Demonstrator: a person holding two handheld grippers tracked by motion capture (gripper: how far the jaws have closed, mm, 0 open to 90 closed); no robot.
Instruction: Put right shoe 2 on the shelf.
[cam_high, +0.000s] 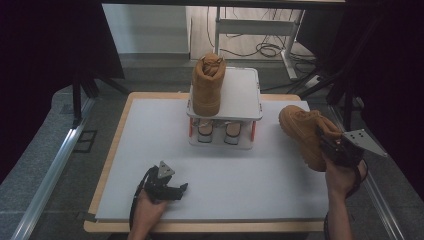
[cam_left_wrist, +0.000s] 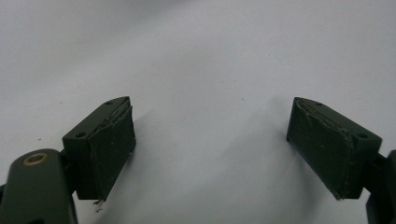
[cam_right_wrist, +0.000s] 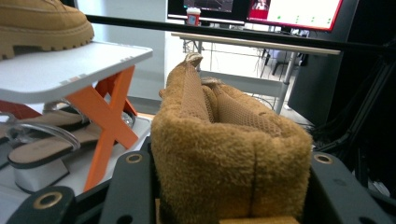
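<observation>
1. Tan suede boot is clamped at its heel collar by the right gripper, jaws partly closed, pads tight on both sides of the collar. Boot is off the table, tilted, toe pointing up-left toward the rack, over the table's right edge.
2. Left gripper sits low over the near-left part of the mat, jaws wide apart, nothing between them; only bare white surface shows between the pads.
3. Two-tier shoe rack stands at the far centre edge of the table. Matching boot is upright on the left half of the top shelf; the right half is bare.
4. Lower tier holds a pair of sandals, seen from the right gripper view behind the orange cross brace.
5. Open room: wide bare mat between rack and both hands. Gap between the held boot and the rack's right edge is small but free.
6. Right of the table edge: dark stands and cables close by.
</observation>
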